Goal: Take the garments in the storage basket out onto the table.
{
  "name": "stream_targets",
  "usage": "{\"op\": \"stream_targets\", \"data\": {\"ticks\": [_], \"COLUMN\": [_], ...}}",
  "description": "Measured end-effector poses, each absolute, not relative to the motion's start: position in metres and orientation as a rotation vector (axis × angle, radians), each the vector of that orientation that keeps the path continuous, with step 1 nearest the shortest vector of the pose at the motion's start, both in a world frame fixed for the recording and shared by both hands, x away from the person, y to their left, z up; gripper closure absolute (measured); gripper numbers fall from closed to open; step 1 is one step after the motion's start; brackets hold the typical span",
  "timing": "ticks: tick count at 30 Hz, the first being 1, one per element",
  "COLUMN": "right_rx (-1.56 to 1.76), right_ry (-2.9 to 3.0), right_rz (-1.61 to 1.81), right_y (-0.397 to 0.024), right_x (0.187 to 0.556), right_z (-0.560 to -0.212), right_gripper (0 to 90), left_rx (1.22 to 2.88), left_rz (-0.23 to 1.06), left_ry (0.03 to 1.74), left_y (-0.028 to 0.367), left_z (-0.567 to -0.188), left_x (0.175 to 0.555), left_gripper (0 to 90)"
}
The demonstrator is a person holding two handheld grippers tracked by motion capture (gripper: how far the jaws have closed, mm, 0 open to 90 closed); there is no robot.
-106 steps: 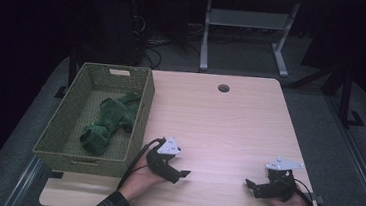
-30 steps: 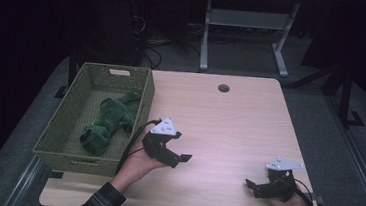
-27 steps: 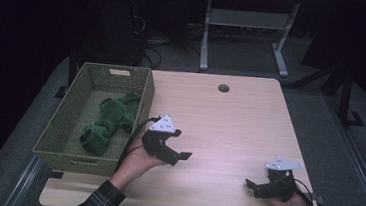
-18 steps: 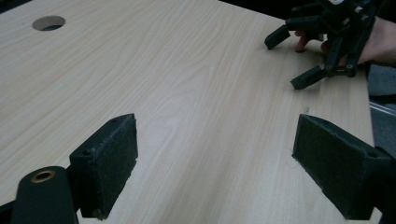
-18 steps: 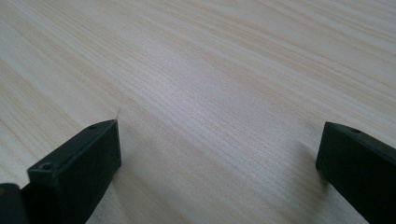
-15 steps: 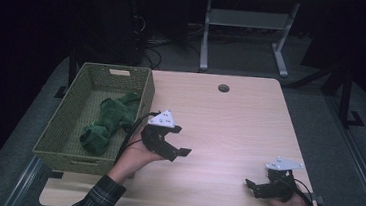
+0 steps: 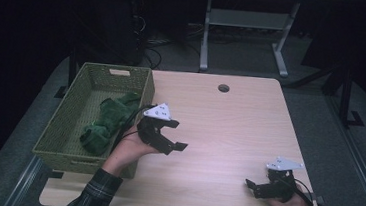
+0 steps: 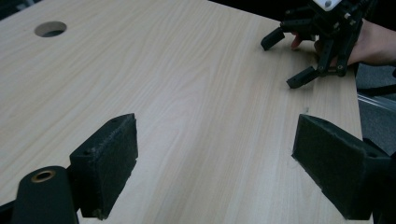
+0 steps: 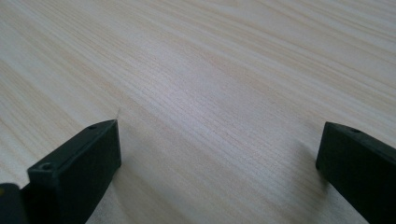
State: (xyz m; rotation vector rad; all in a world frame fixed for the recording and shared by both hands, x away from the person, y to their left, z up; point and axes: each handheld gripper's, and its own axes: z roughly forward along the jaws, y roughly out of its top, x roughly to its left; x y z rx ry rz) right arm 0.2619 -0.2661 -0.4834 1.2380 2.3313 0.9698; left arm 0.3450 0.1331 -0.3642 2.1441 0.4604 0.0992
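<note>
Green plush toy [image 7: 106, 123] in unlabelled woven basket [image 7: 63, 127], left gripper [image 7: 175, 135] beside

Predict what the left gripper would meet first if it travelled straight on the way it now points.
Probably the right gripper: it lies ahead of the open left gripper across bare table, slightly to one side, so a miss is possible.

A soft green plush toy [image 7: 105, 122] lay crumpled inside the woven green basket [image 7: 67, 123], just left of the left gripper [image 7: 177, 135].
</note>
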Motion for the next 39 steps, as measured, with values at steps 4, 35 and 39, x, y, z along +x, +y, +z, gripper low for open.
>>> {"op": "stream_targets", "data": {"ticks": [4, 35, 39], "right_rx": [1.24, 1.247, 1.247], "right_ry": [2.33, 2.328, 2.328], "right_rz": [0.97, 0.969, 0.97], "right_y": [-0.266, -0.265, -0.266], "right_x": [0.262, 0.262, 0.262], "right_z": [-0.483, -0.483, -0.483], "right_gripper": [0.0, 0.0, 0.0], "left_rx": [2.144, 2.104, 2.104], "left_rz": [0.115, 0.297, 0.306], "left_ry": [0.457, 0.61, 0.629], "left_y": [0.14, 0.209, 0.215], "left_z": [-0.358, -0.334, -0.333], "left_x": [0.345, 0.354, 0.355], "left_gripper": [13.6, 13.7, 13.9]}}
